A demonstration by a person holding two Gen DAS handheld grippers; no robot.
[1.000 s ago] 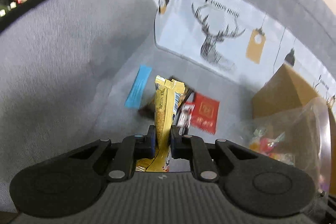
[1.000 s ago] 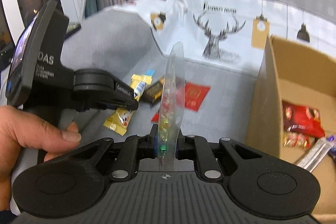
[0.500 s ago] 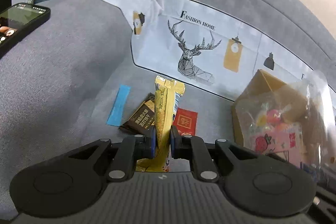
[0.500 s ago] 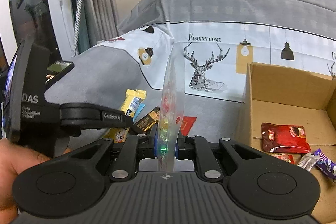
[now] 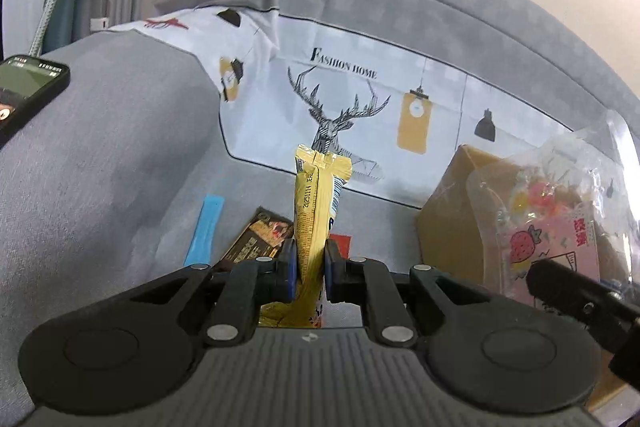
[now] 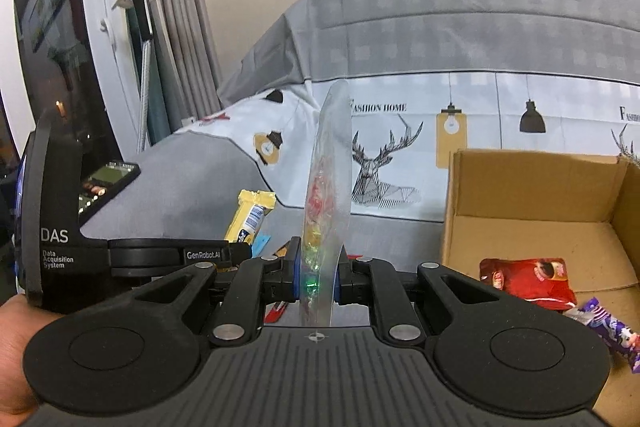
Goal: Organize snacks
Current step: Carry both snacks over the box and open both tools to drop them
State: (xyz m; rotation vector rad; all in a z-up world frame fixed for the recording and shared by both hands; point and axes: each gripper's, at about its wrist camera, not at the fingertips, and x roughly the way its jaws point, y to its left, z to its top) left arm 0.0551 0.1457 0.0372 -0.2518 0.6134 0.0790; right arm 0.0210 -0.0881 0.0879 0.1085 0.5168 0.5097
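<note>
Yellow foil snack packet is pinched upright in my left hand-held gripper; my right hand-held gripper clamps a clear candy bag. Both are lifted off the sofa seat. I judge the carrying step: next, over the cardboard box at right, then release.

Yellow snack pkt upright, pinched edge-on; clear candy bag upright too; cardboard box open w/ red pkt inside.
</note>
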